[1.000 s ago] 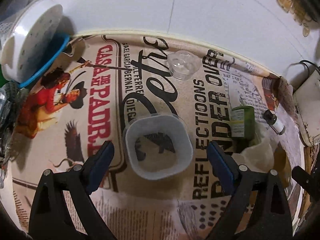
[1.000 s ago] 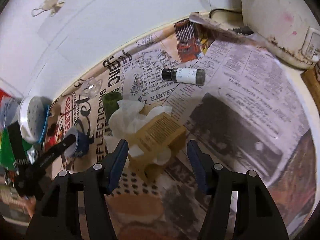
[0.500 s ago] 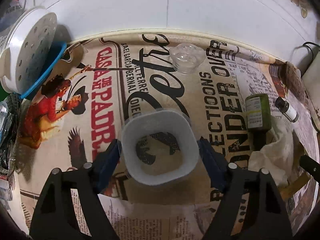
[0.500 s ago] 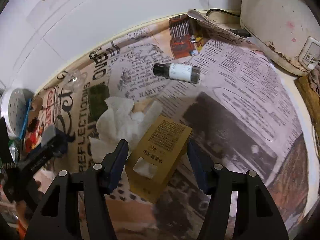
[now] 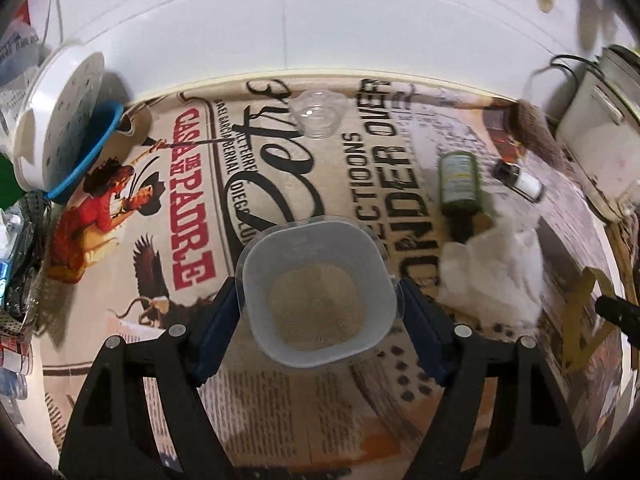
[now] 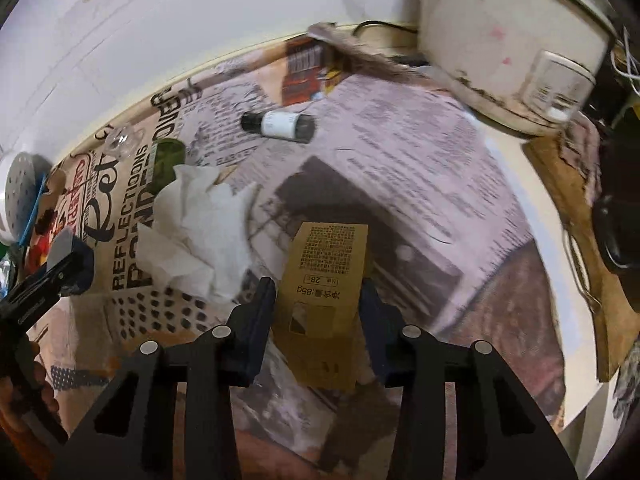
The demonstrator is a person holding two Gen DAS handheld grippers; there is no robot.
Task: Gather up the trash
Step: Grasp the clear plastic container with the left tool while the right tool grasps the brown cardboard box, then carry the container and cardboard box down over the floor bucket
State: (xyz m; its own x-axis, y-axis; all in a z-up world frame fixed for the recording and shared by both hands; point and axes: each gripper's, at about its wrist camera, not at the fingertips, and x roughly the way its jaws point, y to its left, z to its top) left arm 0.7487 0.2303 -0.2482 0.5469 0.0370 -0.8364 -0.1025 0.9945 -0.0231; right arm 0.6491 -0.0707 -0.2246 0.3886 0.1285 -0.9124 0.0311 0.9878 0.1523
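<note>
My left gripper (image 5: 318, 300) is shut on a translucent square plastic cup (image 5: 316, 292) and holds it above the newspaper-covered table (image 5: 168, 208). My right gripper (image 6: 318, 300) is shut on a tan cardboard box (image 6: 324, 280) with printed text, lifted off the table. A crumpled white tissue (image 6: 200, 232) lies left of the box; it also shows in the left wrist view (image 5: 496, 268). A green bottle (image 5: 458, 182), a small dark vial with a white label (image 6: 280, 124) and a clear plastic lid (image 5: 318, 114) lie on the newspaper.
A white perforated container on a blue rim (image 5: 60, 120) stands at the far left by the tiled wall. A worn white rice cooker (image 6: 508, 52) with a cord stands at the back right. A wooden board (image 6: 576, 208) lies at the right edge.
My left gripper closed on the plastic cup and lifted it. My right gripper closed on the cardboard box and raised it away from the tissue.
</note>
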